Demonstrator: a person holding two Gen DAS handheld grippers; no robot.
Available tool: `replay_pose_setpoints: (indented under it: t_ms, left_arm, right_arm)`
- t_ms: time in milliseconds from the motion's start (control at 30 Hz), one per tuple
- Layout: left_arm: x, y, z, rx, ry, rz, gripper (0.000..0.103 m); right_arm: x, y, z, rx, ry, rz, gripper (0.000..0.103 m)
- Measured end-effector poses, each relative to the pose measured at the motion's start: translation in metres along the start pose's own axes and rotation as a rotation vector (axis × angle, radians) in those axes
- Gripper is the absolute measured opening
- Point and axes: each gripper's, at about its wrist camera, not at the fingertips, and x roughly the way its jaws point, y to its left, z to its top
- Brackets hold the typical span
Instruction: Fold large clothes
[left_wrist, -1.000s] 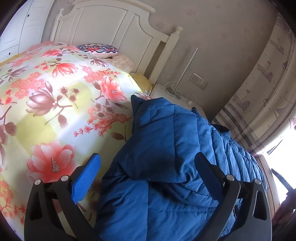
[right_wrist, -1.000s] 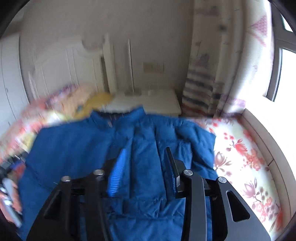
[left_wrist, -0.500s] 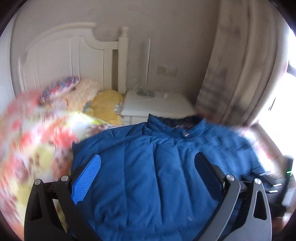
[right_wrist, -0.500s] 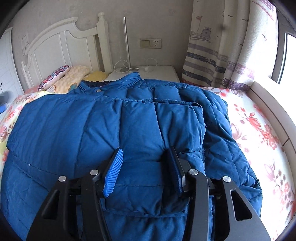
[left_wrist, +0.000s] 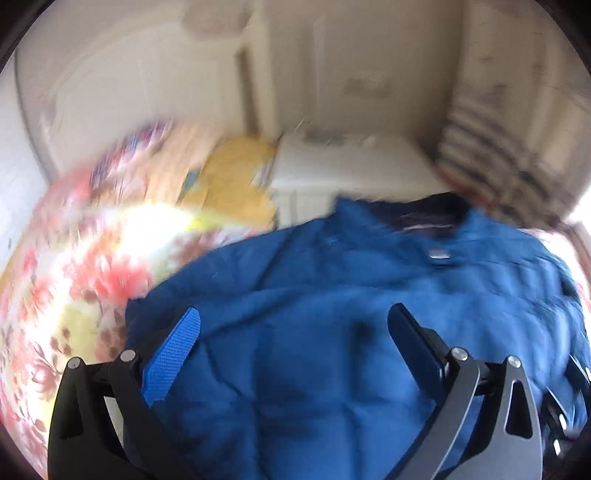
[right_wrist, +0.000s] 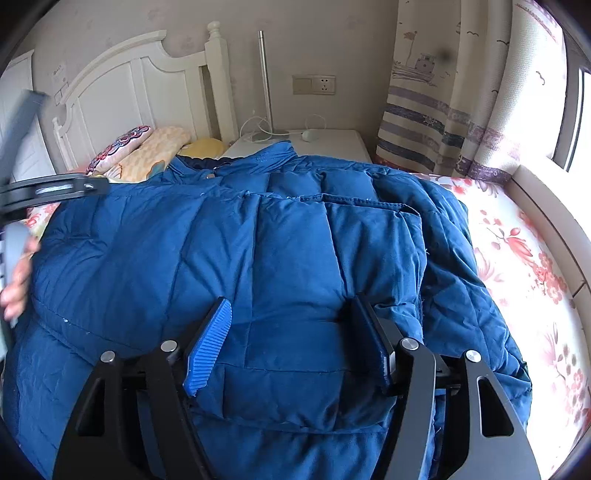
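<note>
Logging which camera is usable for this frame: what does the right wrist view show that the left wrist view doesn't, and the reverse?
Only the right wrist view, which is sharp, shows the wall socket, the window ledge, the person's hand at the jacket's left edge, and the right hand-held gripper open over the fabric. Only the left wrist view, heavily motion-blurred, shows the open left hand-held gripper and a broad stretch of floral bedspread. Both show the blue jacket spread on the bed, the nightstand, the striped curtain and the white headboard.
</note>
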Motion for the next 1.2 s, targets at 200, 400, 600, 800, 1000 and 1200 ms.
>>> replay_pose_setpoints:
  t_ms: [200,400,600,800,1000,1200]
  left_arm:
    - [0.028,0.008,-0.003,0.028,0.008,-0.003,0.101]
    - [-0.027,0.013,-0.034,-0.050,-0.101,0.009,0.101]
    - [-0.015,0.028,-0.073,-0.036,-0.062,0.027,0.101]
    - [-0.087,0.022,-0.103,-0.028,-0.139,-0.113,0.101]
    - [-0.049,0.006,-0.139,0.051,-0.026,-0.108,0.101]
    - [-0.048,0.002,-0.136,0.064,-0.031,-0.081,0.101]
  right_arm:
    - [0.002,0.003,0.001,-0.017,0.003,0.017,0.064]
    - [0.003,0.000,0.001,-0.009,0.004,0.035,0.068]
    - [0.004,0.001,0.001,-0.013,0.005,0.038,0.069]
    - [0.004,0.001,0.001,-0.015,0.005,0.035,0.070]
    - [0.004,0.003,0.000,-0.024,0.005,0.029,0.073]
    - [-0.006,0.014,-0.002,-0.065,-0.051,-0.096,0.077]
